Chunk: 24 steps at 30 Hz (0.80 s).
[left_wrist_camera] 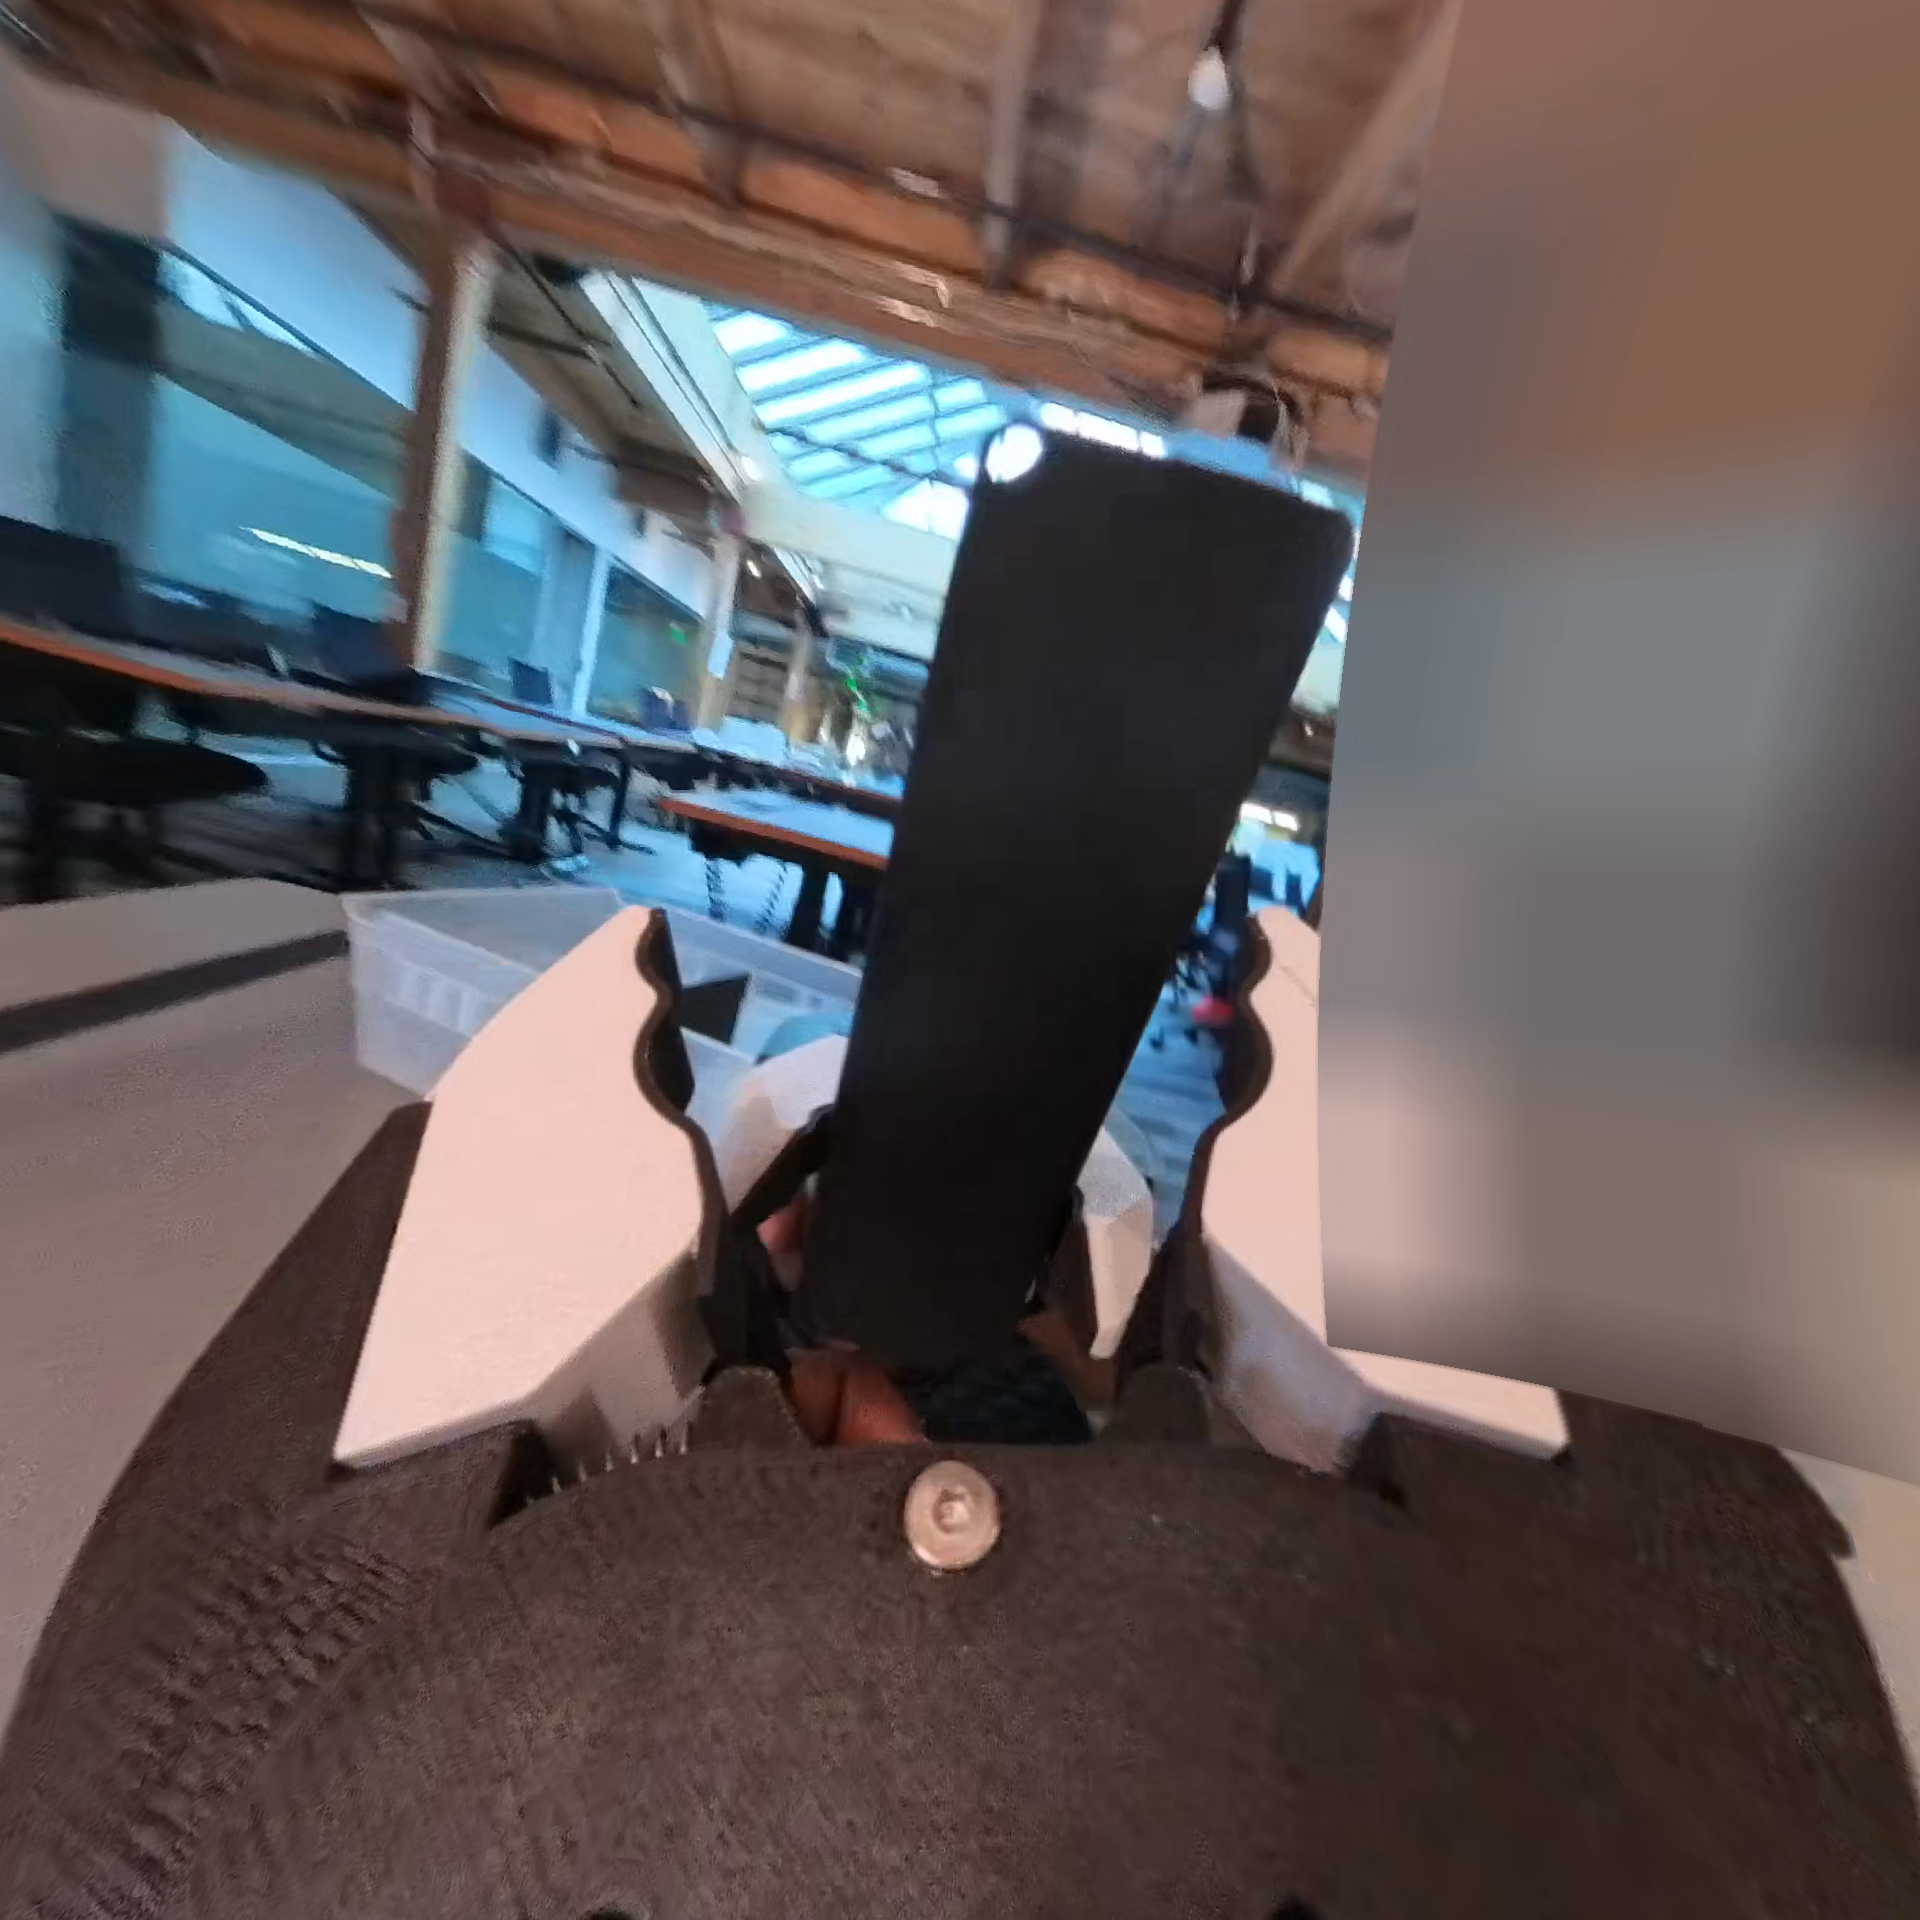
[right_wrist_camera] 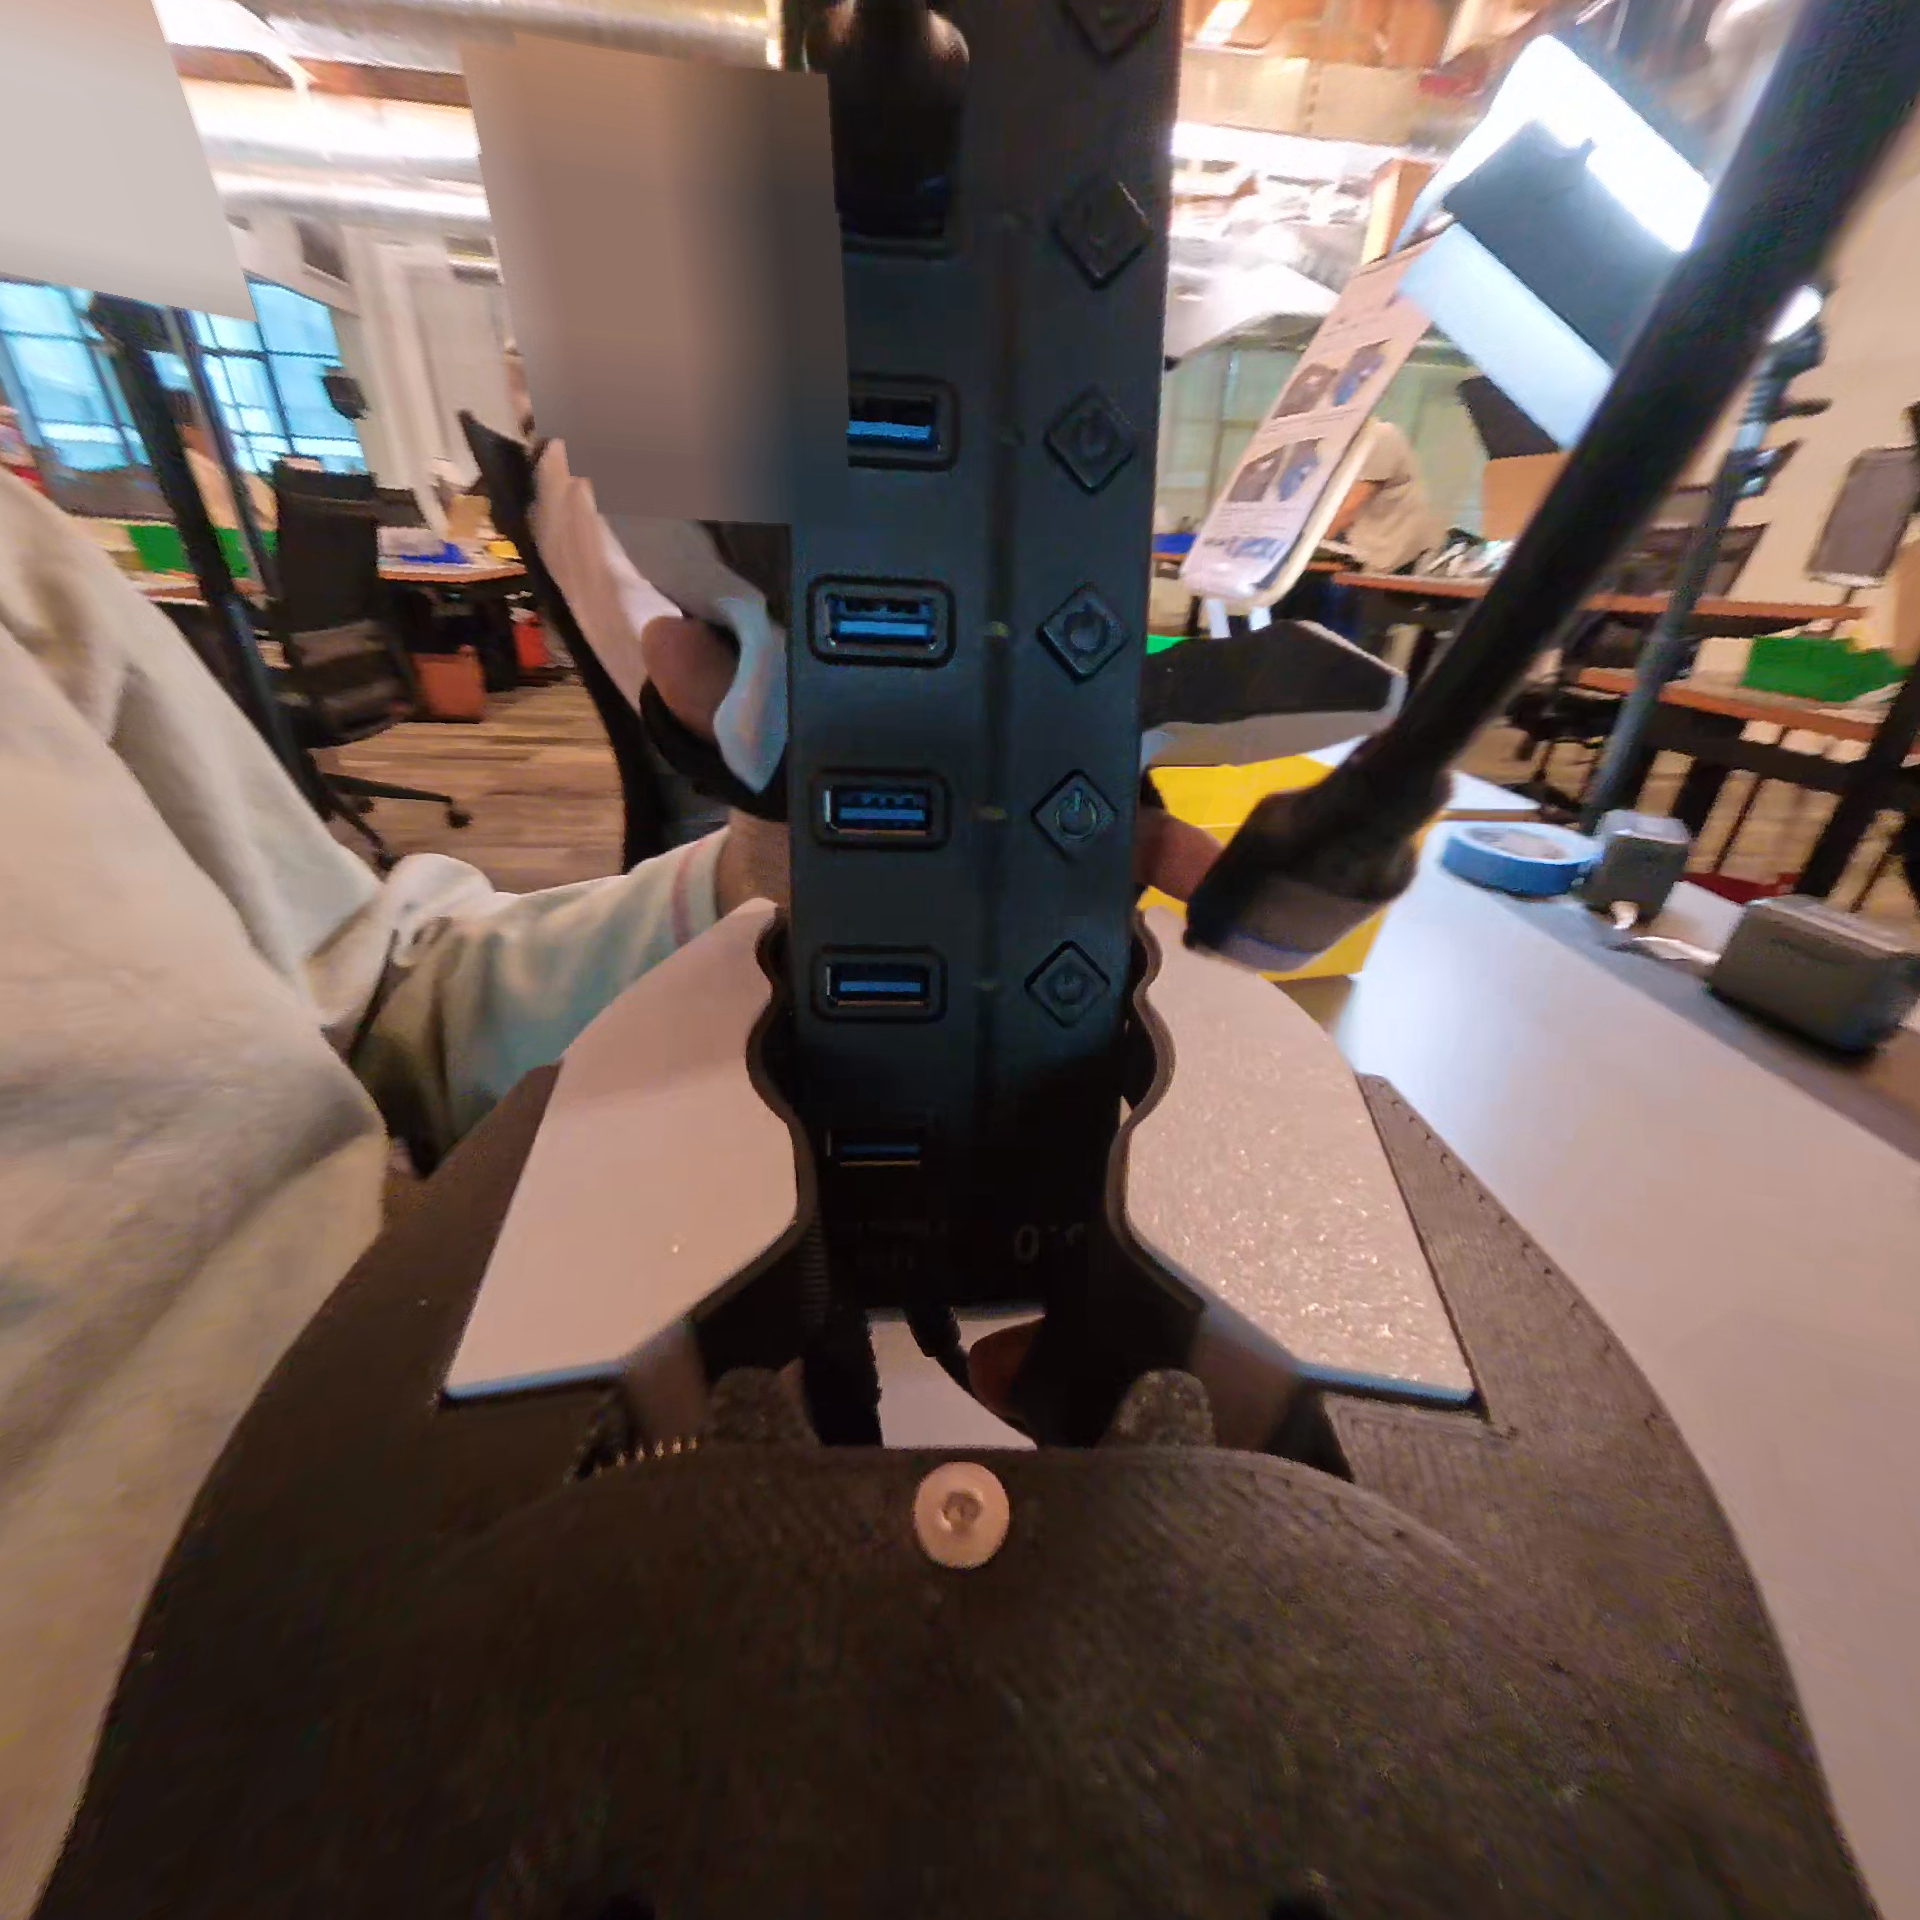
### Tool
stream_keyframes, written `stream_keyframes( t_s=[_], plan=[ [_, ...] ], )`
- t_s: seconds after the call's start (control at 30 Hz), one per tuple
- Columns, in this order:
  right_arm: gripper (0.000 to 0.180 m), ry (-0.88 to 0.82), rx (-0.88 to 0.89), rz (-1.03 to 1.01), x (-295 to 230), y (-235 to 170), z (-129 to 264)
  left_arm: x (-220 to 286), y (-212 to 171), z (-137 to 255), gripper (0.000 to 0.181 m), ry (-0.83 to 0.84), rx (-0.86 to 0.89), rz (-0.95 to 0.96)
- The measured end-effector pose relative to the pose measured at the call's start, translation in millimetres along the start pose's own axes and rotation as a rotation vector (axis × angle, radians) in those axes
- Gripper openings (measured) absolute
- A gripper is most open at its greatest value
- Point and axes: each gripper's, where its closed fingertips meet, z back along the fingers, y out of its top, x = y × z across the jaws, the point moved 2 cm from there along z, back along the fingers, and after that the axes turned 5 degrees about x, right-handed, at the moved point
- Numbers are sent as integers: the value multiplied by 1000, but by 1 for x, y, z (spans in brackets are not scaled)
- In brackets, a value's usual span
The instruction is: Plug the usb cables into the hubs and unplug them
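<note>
A long black USB hub [right_wrist_camera: 966, 727] with several blue ports and diamond-shaped power buttons stands between the fingers of my right gripper [right_wrist_camera: 956, 935], which is shut on its lower end. A black cable [right_wrist_camera: 894, 104] is plugged into a port near its far end. A second black cable ends in a loose USB plug [right_wrist_camera: 1299, 862] just right of the hub; what holds it is unclear. My left gripper [left_wrist_camera: 956, 935] is open wide around the hub's plain back [left_wrist_camera: 1081, 831], with a gap to the left finger. It also shows beyond the hub in the right wrist view [right_wrist_camera: 748, 707].
A clear plastic bin [left_wrist_camera: 436, 987] sits on the grey table [left_wrist_camera: 156, 1091] ahead. In the right wrist view a yellow bin [right_wrist_camera: 1247, 790], a blue tape roll [right_wrist_camera: 1517, 857] and grey boxes [right_wrist_camera: 1808, 977] lie to the right. A person's pale sleeve [right_wrist_camera: 156, 935] fills the left.
</note>
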Motion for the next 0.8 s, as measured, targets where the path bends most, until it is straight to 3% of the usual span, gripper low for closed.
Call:
stream_keyframes(
  t_s=[0.07, 0.17, 0.33, 0.43, 0.53, 0.63, 0.8],
  plan=[
    [62, 34, -9, -35, -4, -5, -2, 4, -16, -5, 92, -21, -89, -52],
    [62, 57, -42, -53, -8, -13, -4, 6, -25, -5, 64, -13, -108, -205],
    [60, 50, -130, -78, -10, -28, -5, 6, -34, 7, 63, -17, -158, -257],
    [69, -34, -162, -124, 1, -32, 23, 0, -35, 25, 64, 47, -222, -325],
    [52, -164, -44, -121, 19, -17, 64, -8, -33, 47, 64, 112, -263, -333],
    [33, -183, 133, -72, 21, 13, 88, -12, -37, 64, 63, 147, -275, -305],
    [34, -148, 41, 125, 14, 24, 79, -18, -52, 71, 63, 155, -328, -293]
  ],
)
